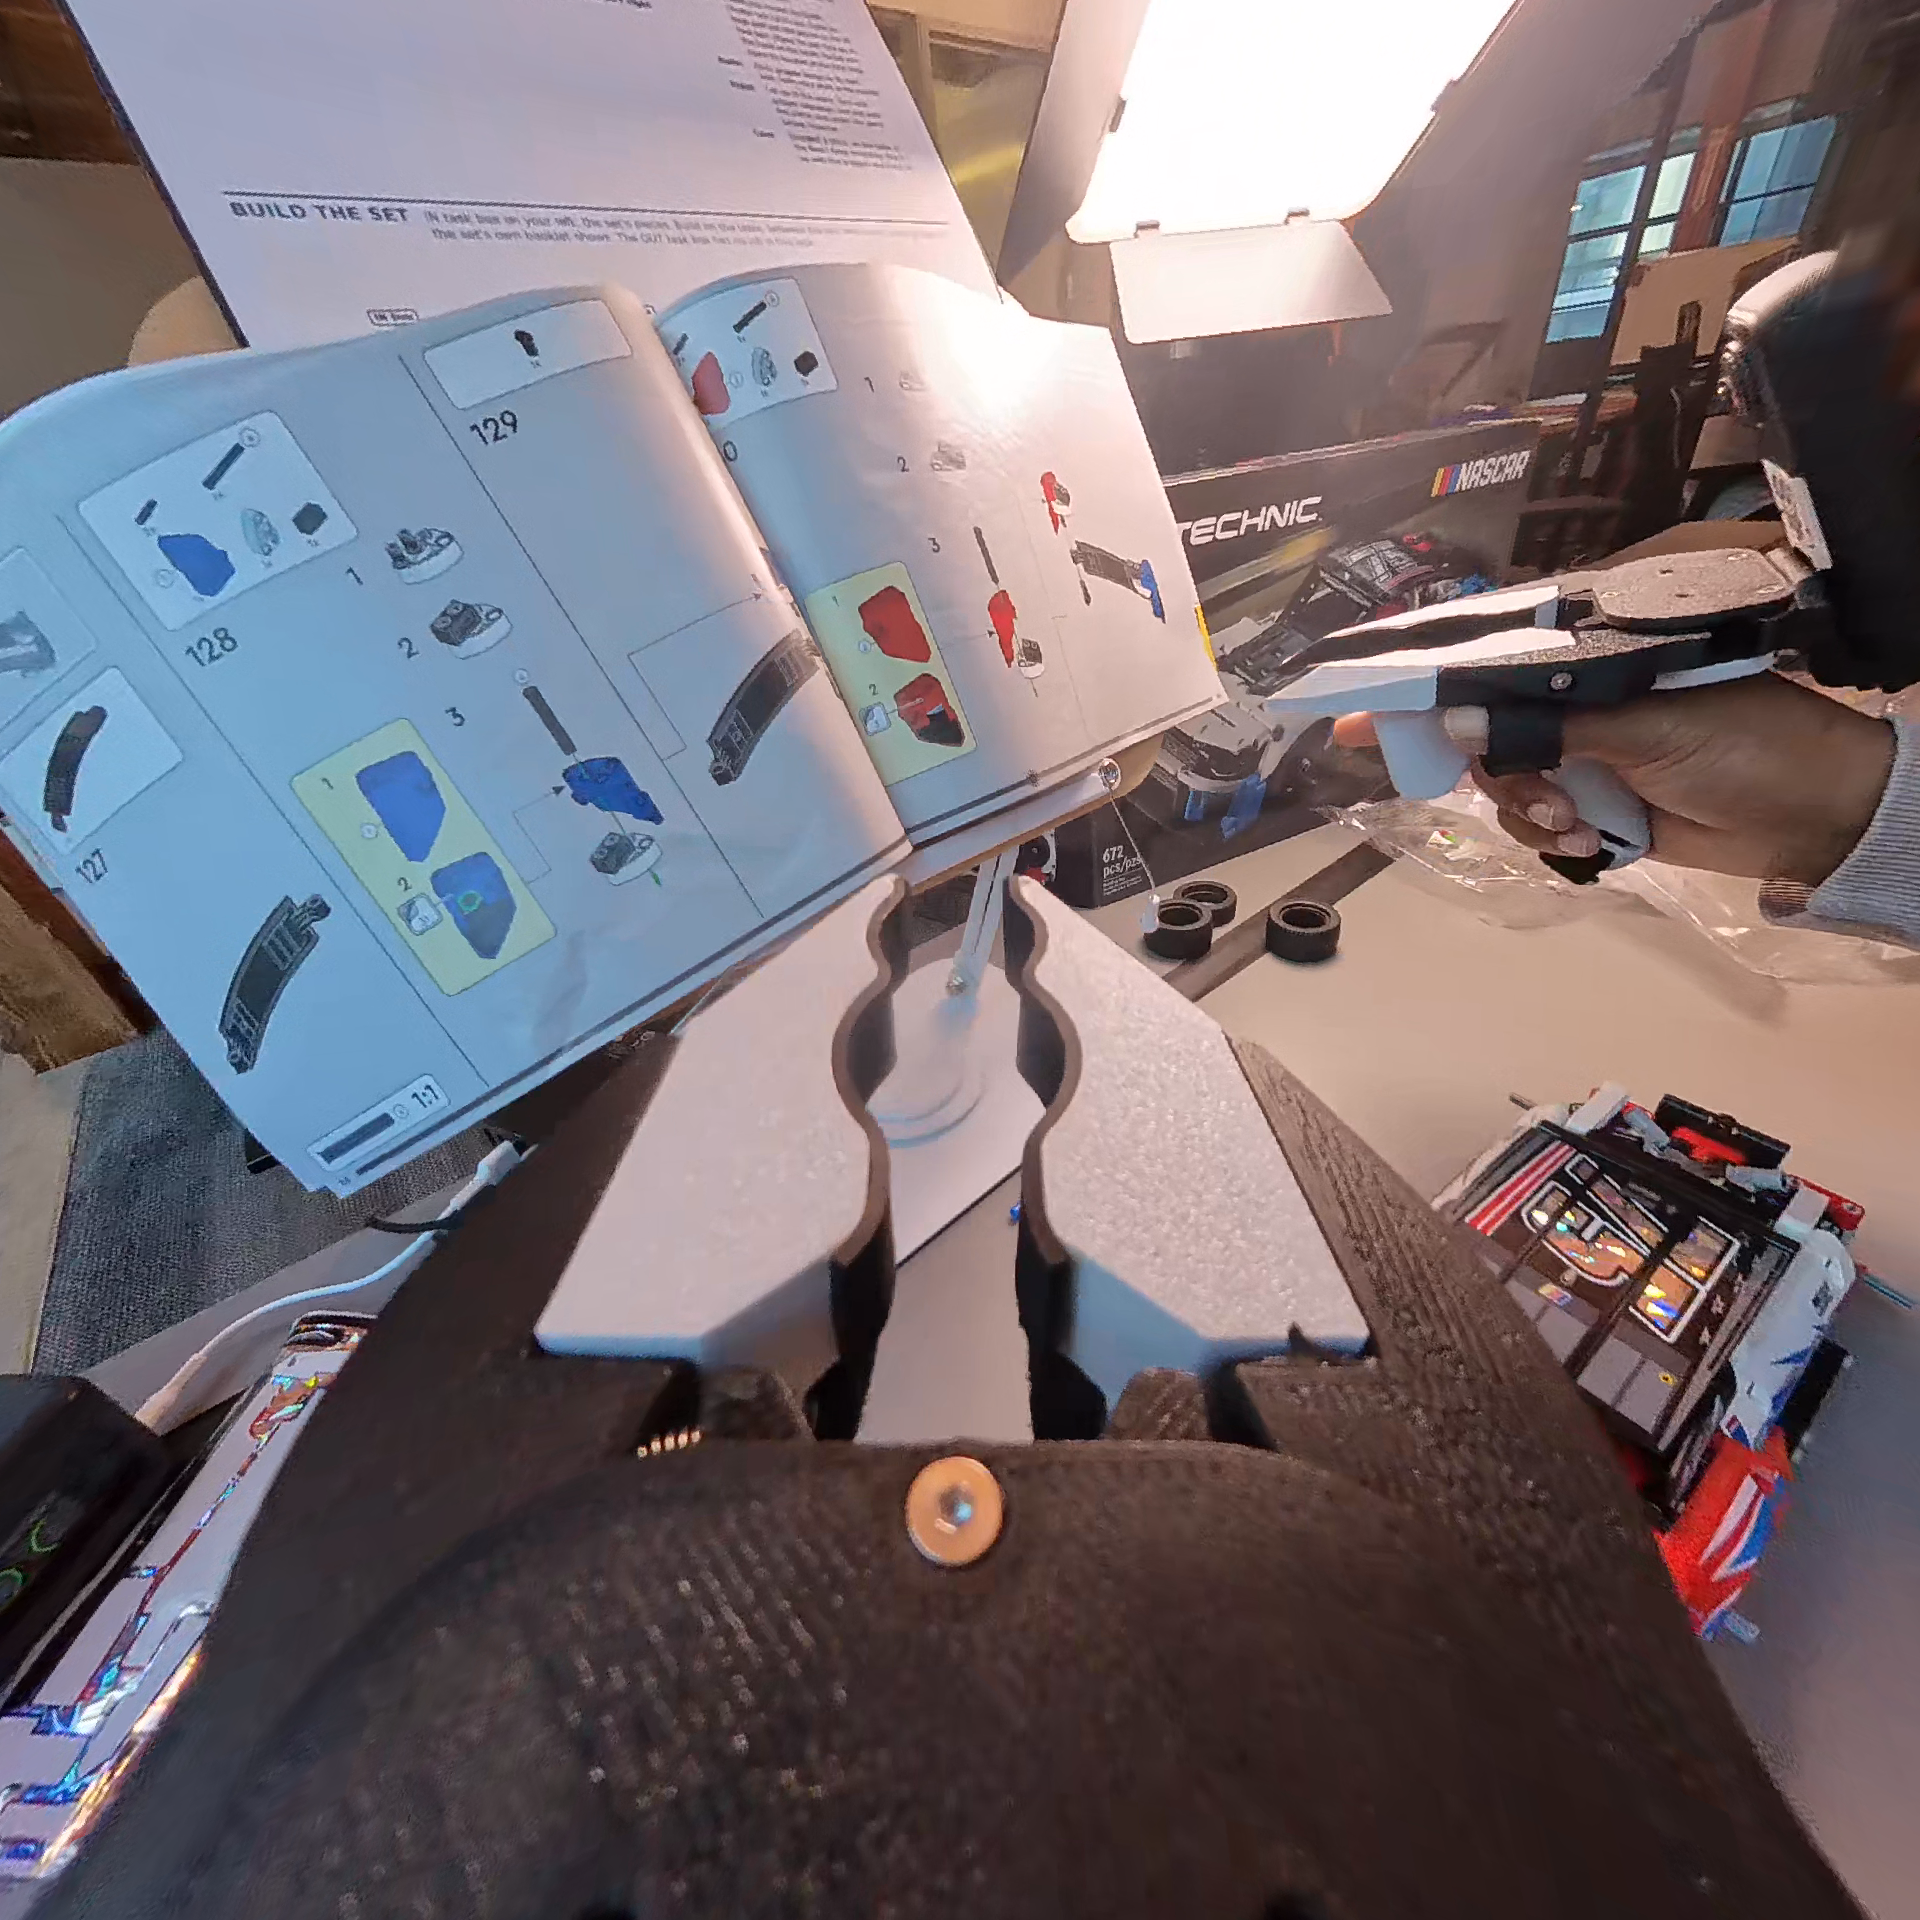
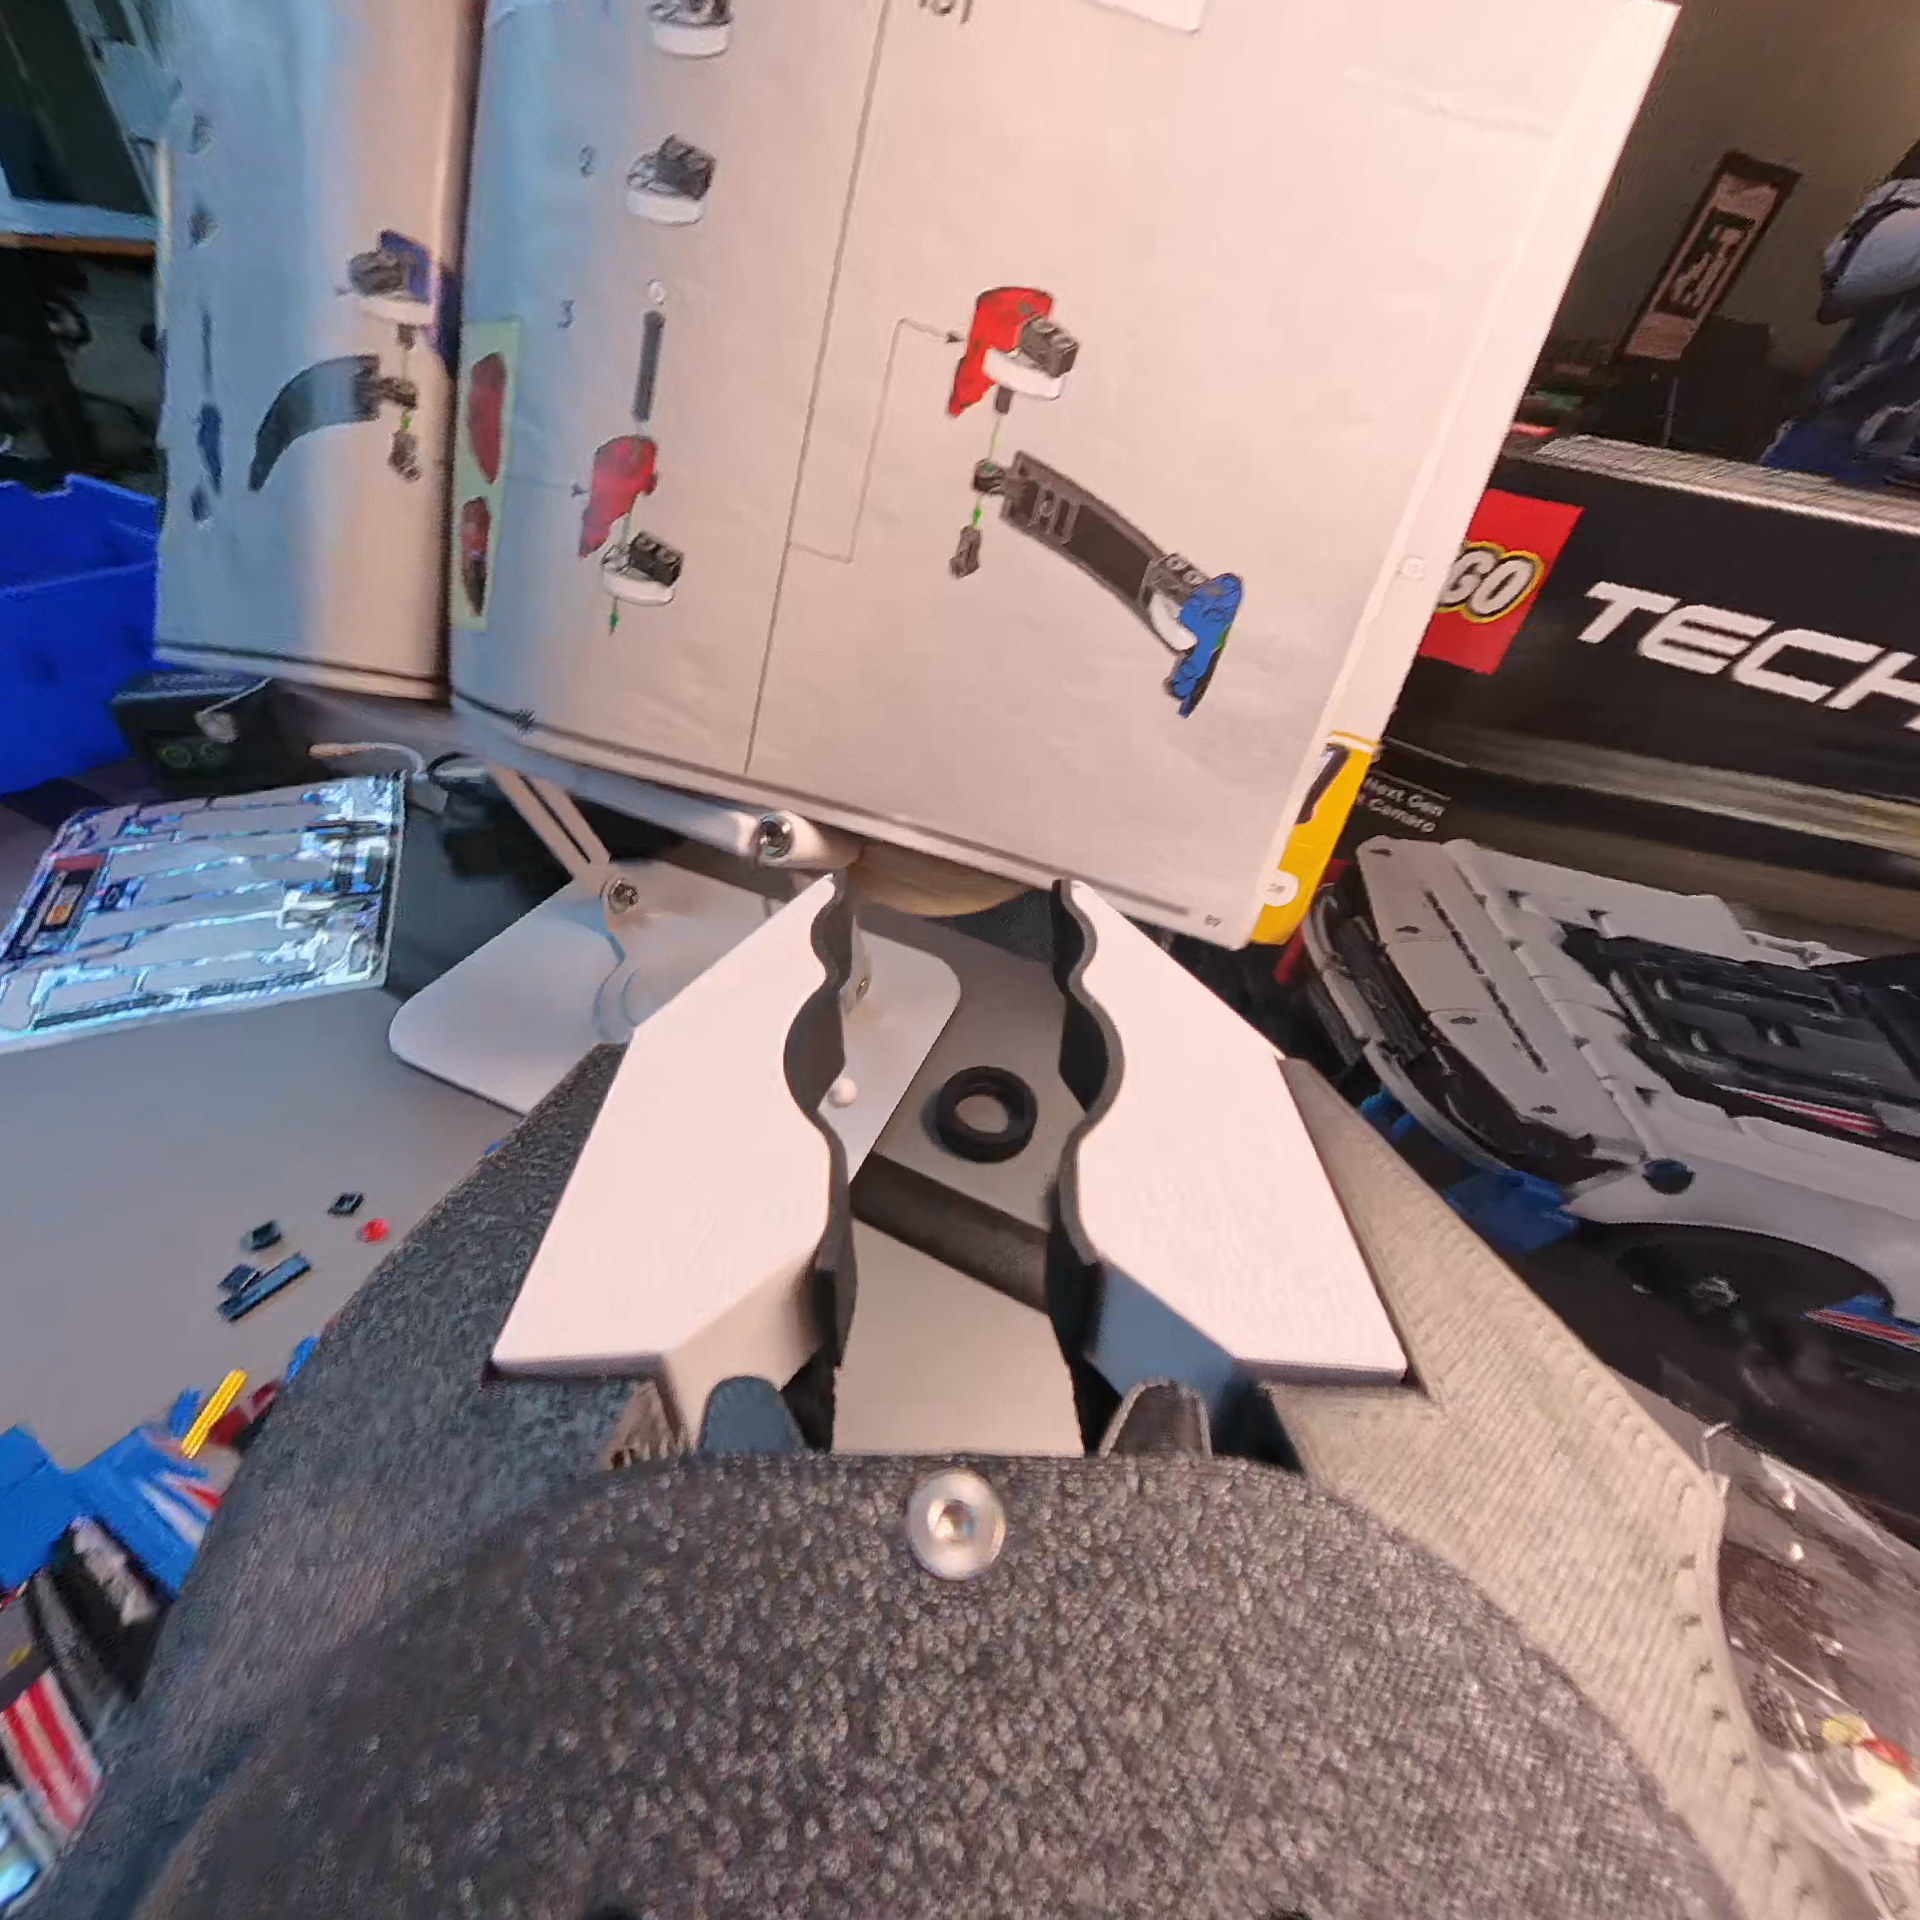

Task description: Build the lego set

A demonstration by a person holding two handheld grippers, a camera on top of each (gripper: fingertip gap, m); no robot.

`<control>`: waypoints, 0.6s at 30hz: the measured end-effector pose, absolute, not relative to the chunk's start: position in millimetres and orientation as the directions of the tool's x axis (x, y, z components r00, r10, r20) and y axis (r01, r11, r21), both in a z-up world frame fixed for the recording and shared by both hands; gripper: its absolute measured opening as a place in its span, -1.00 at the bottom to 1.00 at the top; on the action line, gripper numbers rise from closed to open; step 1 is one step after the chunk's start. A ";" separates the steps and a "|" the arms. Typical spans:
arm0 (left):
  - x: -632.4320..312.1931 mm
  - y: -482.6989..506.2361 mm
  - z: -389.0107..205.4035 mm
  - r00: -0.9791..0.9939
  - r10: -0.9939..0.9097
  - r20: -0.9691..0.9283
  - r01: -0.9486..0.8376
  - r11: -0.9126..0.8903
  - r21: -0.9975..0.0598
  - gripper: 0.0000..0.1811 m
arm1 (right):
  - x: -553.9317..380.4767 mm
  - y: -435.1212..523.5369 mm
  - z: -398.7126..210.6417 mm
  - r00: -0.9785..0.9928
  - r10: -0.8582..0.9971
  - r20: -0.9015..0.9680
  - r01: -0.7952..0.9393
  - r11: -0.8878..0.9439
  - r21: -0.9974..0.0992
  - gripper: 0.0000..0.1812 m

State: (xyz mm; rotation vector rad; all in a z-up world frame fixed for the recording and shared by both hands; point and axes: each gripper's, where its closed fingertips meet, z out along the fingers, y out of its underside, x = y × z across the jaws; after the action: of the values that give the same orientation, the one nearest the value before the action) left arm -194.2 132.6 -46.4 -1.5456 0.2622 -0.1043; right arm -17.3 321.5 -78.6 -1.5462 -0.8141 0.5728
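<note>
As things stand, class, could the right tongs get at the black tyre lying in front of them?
Probably yes. The right tongs are open and empty, and the tyre lies flat on the table, seen in the gap between the fingers. Only the booklet overhangs farther back.

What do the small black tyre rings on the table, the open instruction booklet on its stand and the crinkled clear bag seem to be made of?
The small black tyre rings look like matte rubber: dull, no glare. The open instruction booklet looks like semi-gloss printed paper: pages curve and catch lamp light. The crinkled clear bag looks like thin plastic film: see-through, creased, shiny.
</note>
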 end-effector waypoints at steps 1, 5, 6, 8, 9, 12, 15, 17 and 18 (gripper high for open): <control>-193.8 139.2 -44.5 0.968 -0.231 -0.094 -0.092 0.020 -0.996 -0.82 | -17.2 332.1 -72.7 0.646 0.759 0.087 0.155 -0.018 -0.988 -0.58; -190.6 163.9 -40.7 0.970 -0.227 -0.085 -0.089 -0.003 -0.996 -0.78 | -28.1 367.9 -54.6 0.671 0.736 0.086 0.140 -0.012 -0.990 -0.32; -189.9 169.7 -41.8 0.971 -0.224 -0.086 -0.092 -0.013 -0.996 -0.76 | -35.6 372.1 -53.2 0.660 0.746 0.090 0.152 -0.015 -0.988 -0.21; -189.8 181.3 -45.5 0.973 -0.210 -0.094 -0.102 -0.030 -0.994 -0.74 | -52.3 377.4 -53.6 0.645 0.756 0.110 0.192 -0.021 -0.981 0.04; -190.8 188.0 -48.9 0.974 -0.202 -0.102 -0.113 -0.046 -0.992 -0.73 | -60.2 378.8 -53.9 0.643 0.757 0.120 0.207 -0.020 -0.978 0.13; -207.2 212.1 -66.7 0.980 -0.145 -0.139 -0.160 -0.144 -0.977 -0.70 | -76.7 379.2 -58.5 0.655 0.746 0.124 0.222 -0.033 -0.974 0.25; -237.7 232.3 -82.3 0.984 -0.069 -0.162 -0.174 -0.230 -0.958 -0.70 | -76.9 378.9 -58.6 0.674 0.727 0.131 0.210 -0.019 -0.977 0.25; -255.1 241.5 -84.3 0.984 -0.033 -0.176 -0.179 -0.239 -0.954 -0.74 | -76.0 375.3 -59.3 0.669 0.732 0.130 0.213 -0.020 -0.977 0.17; -261.3 245.1 -83.4 0.983 -0.020 -0.184 -0.184 -0.235 -0.955 -0.80 | -75.9 373.2 -60.1 0.665 0.734 0.140 0.225 -0.017 -0.974 0.11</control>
State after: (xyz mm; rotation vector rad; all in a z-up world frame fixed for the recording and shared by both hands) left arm -261.3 245.1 -83.4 -1.8037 0.1503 0.1530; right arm -75.9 373.2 -60.1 -1.5755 -0.8131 0.4854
